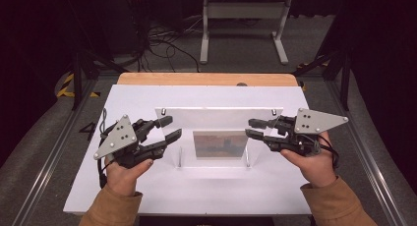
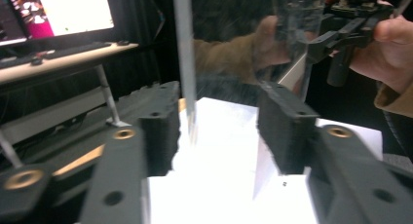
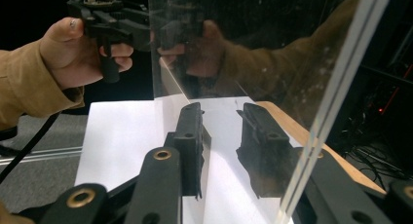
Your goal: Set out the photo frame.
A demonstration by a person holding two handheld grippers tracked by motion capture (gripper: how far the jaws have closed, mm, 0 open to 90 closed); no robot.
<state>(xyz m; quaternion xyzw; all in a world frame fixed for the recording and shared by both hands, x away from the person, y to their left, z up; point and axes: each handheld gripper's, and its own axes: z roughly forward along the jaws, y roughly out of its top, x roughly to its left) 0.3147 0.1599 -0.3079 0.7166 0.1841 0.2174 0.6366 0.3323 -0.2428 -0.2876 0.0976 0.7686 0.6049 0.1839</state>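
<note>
While the clear, upright acrylic panel (image 1: 219, 123) stands on the white table top (image 1: 206, 186), near its middle, each of its two side edges lies between the jaws of one gripper. The left gripper (image 1: 168, 128), held in the person's left hand (image 1: 123, 172), has its black jaws apart on both sides of the panel's left edge (image 2: 185, 63); in the left gripper view there is a clear gap between each pad and the sheet, so it is released. The right gripper (image 1: 251, 127), in the right hand (image 1: 312, 164), stands the same way at the right edge (image 3: 336, 102): one jaw in front of the sheet, the other seen through it, and the pads do not press on it. A small picture-like reflection (image 1: 220, 144) shows in the lower part of the panel.
</note>
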